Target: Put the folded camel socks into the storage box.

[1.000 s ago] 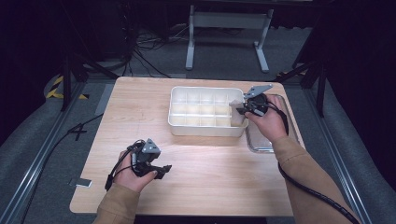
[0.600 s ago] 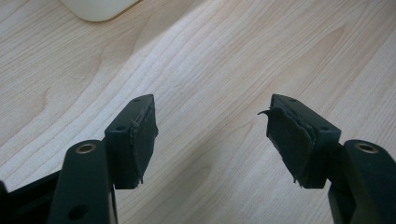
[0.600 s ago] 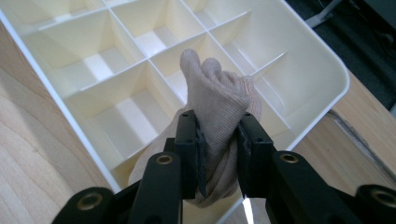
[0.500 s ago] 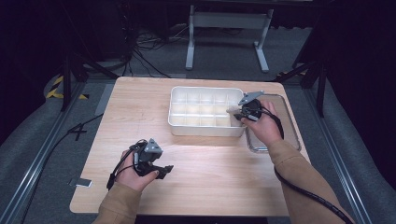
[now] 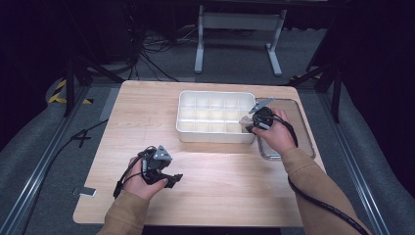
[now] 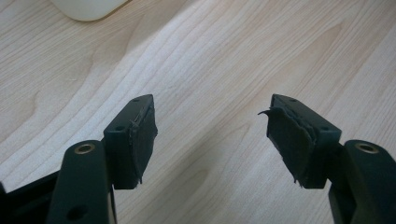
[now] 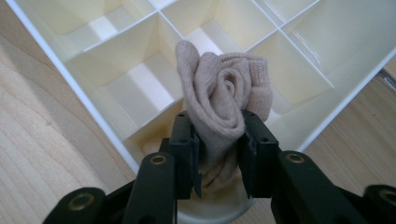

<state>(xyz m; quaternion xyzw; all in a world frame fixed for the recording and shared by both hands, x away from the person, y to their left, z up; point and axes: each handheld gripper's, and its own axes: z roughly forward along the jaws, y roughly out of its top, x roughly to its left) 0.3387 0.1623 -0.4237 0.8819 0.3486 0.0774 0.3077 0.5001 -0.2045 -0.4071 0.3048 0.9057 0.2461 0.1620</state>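
The right gripper's jaws, just now easing apart, flank a rolled beige sock over the near corner cell of the white divided tray; whether the pads press it is hard to tell. It seems nearly delivered. The left gripper waits open over bare wooden table. The other cells look empty, though glare blurs them.

Our tan knit sleeves end at black grippers with brass screws, grey three-cornered plates, black cables.
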